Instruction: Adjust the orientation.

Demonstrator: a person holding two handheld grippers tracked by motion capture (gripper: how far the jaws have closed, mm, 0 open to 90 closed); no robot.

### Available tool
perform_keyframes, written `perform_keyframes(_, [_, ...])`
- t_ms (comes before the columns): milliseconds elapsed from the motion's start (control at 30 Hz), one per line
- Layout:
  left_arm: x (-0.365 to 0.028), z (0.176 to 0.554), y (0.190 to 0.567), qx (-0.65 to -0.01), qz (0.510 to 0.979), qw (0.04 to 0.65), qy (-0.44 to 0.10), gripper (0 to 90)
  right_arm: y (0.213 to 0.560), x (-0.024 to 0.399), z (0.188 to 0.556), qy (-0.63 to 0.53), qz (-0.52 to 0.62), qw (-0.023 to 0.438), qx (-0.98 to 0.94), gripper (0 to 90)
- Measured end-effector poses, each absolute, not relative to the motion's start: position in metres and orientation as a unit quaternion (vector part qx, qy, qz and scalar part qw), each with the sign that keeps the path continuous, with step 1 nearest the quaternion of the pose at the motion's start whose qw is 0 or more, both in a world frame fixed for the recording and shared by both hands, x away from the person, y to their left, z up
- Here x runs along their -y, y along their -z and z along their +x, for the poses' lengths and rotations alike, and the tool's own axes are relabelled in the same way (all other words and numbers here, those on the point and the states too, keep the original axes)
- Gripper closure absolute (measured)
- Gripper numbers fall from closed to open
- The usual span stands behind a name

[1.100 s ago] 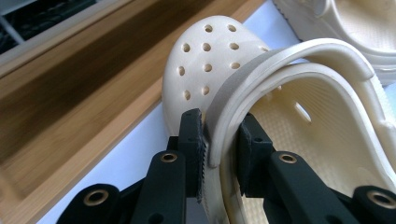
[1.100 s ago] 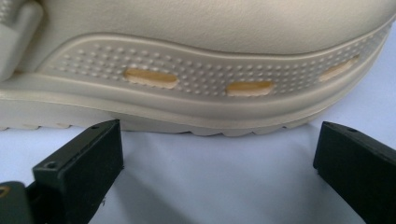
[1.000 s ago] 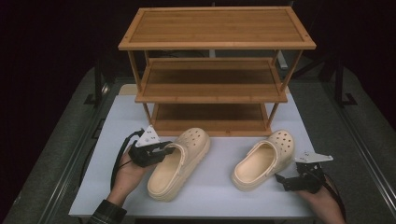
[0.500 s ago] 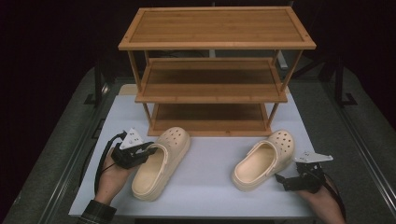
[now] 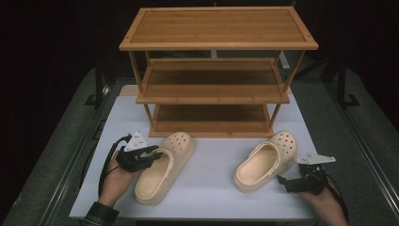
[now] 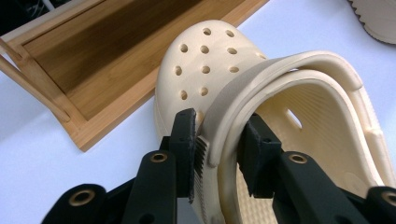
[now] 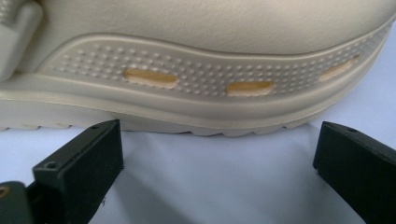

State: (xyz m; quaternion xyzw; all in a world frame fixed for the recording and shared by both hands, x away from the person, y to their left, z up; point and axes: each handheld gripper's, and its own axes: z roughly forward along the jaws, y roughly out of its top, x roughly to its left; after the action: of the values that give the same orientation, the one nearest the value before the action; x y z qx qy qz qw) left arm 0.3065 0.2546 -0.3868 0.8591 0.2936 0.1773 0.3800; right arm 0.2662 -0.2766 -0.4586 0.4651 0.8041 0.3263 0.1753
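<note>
In the high view, we are looking down on a white surface point(image 5: 211, 181) with a wooden shoe rack point(image 5: 216, 70) in the upper half of the frame. Two cream clogs are lying in front of it: the left clog point(image 5: 165, 165) at lower left of centre, the right clog point(image 5: 266, 161) at lower right. Our left gripper point(image 5: 149, 153) is meeting the left clog's side wall, while the right gripper point(image 5: 288, 181) is sitting just beside the right clog's heel end.

In the left gripper view, we are clamping the left clog's point(image 6: 261, 93) side wall and folded-down strap between the jaws, one jaw outside and one inside the opening. The wall is looking thick but pliant, so we are judging the clog light, soft foam that flexes under a pinch; this rim seems a sound place to hold.

In the right gripper view, our jaws are standing wide apart and holding nothing, low at the frame's bottom corners, facing the right clog's point(image 7: 210, 70) dimpled sidewall. That broad sole looks too wide to straddle; we are judging the upper rim the better hold.
</note>
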Motion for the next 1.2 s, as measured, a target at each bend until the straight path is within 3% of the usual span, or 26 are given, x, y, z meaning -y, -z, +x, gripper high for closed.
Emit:
perform_keyframes(533, [-0.273,0.298,0.374,-0.313,0.833,0.431,-0.153,35.6,0.459,0.277,0.266,-0.326,0.465,0.175,-0.804,1.2])
perform_keyframes(667, [-0.29,0.293,0.372,-0.328,0.825,0.432,-0.156,22.3,0.459,0.277,0.266,-0.326,0.465,0.175,-0.804,1.2])
perform_keyframes(1200, [-0.35,0.277,0.384,-0.395,0.803,0.4,-0.199,14.4,0.459,0.277,0.266,-0.326,0.465,0.175,-0.804,1.2])
